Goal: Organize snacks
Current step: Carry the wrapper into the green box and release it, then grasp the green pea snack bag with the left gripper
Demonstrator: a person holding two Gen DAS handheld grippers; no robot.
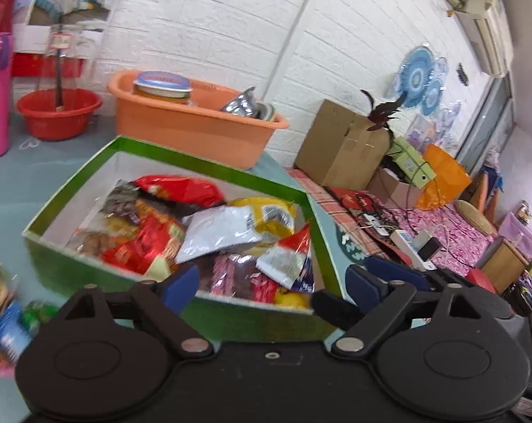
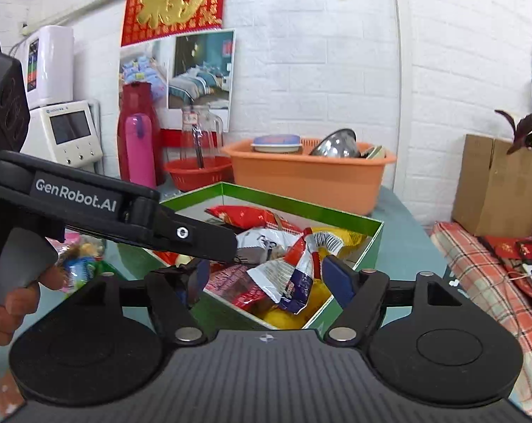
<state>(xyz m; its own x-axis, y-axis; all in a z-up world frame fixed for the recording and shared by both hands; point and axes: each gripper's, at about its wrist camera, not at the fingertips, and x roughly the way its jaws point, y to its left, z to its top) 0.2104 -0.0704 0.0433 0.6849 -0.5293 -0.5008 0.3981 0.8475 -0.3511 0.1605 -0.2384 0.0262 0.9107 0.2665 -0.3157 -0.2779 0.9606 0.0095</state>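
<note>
A green box (image 1: 209, 160) (image 2: 301, 201) with a white inside stands on the blue-grey table, holding several snack packs: a red bag (image 1: 181, 187), a white pack (image 1: 223, 229) and a yellow bag (image 1: 273, 211). My left gripper (image 1: 273, 283) hangs open over the box's near edge with nothing between its fingers. My right gripper (image 2: 267, 275) is open above the near corner; a white, red and blue packet (image 2: 290, 282) lies in the box between its blue pads, not pressed. The left gripper's black body (image 2: 75, 197), held by a hand (image 2: 19, 299), reaches in from the left.
Loose snacks (image 1: 1, 310) (image 2: 82, 257) lie left of the box. Behind it stand an orange basin (image 1: 195, 120) (image 2: 308, 172) with dishes, a red basin (image 1: 57, 112) and a pink bottle (image 2: 140, 148). A cardboard box (image 2: 495, 183) and a power strip (image 1: 410, 243) sit to the right.
</note>
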